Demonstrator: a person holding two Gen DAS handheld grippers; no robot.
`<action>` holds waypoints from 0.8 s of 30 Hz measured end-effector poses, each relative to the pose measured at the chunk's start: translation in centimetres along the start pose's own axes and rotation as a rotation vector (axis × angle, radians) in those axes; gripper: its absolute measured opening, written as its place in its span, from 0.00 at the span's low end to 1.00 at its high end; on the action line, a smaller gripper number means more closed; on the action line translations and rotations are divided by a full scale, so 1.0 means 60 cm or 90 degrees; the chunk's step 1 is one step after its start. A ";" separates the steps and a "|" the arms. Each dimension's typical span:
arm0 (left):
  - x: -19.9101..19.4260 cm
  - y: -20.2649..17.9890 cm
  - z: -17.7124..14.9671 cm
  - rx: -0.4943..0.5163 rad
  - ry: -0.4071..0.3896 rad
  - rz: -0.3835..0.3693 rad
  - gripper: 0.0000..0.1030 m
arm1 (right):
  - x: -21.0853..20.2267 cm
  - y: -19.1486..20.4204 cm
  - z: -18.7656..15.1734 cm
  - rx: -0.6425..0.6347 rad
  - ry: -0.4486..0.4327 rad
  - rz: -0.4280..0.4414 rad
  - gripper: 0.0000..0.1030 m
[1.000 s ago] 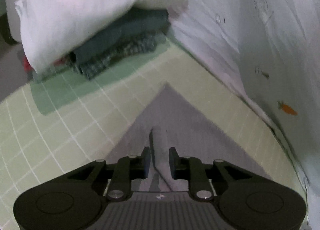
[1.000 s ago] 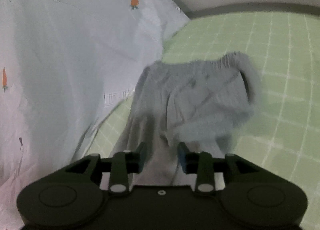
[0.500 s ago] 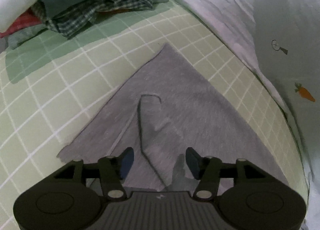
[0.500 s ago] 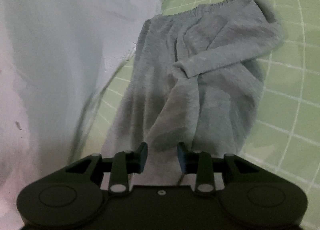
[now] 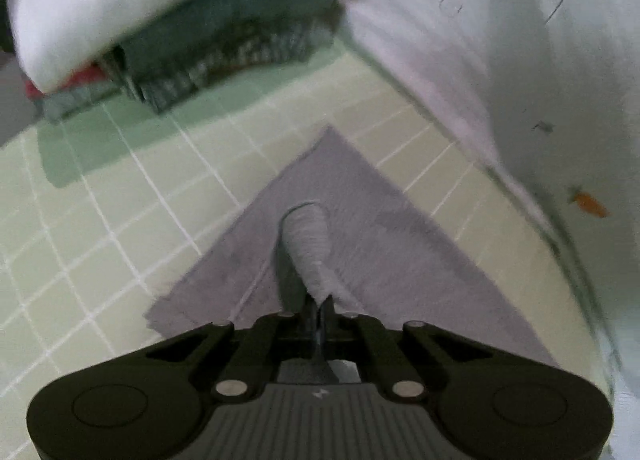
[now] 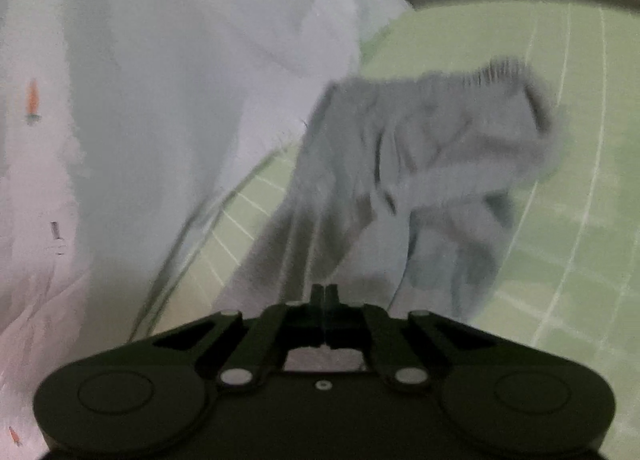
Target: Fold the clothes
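green gridded mat (image 5: 120, 227) covers the surface, with a pale carrot-print sheet (image 5: 540, 71) banked along its right edge in the left view. far left sits a pile (image 5: 192, 31) of folded clothes. the left gripper (image 5: 319, 310) is clamped on a raised fold of the grey garment (image 5: 360, 244); bare mat lies to its left. the right gripper (image 6: 325, 296) looks pinched on the garment's (image 6: 420, 163) near edge, though blur hides the contact; bare mat lies right.
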State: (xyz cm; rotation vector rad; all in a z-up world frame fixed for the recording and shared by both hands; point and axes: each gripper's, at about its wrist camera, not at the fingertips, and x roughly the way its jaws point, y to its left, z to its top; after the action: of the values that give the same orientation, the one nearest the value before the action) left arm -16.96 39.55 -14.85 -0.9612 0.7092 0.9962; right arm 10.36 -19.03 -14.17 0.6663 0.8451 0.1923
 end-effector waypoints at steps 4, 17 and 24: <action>-0.061 0.023 -0.020 -0.004 -0.026 -0.017 0.00 | -0.062 -0.012 0.008 -0.029 -0.028 0.024 0.00; -0.198 0.092 -0.103 -0.013 -0.073 -0.030 0.00 | 0.046 -0.072 -0.017 0.099 0.106 0.086 0.47; -0.217 0.107 -0.130 -0.021 -0.078 -0.020 0.00 | 0.106 -0.062 -0.010 0.083 0.116 0.051 0.10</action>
State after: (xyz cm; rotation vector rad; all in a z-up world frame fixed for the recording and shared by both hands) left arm -28.47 29.15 -9.24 -0.9289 0.5762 1.0327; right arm 13.78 -19.03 -20.72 0.8141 1.0124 0.2755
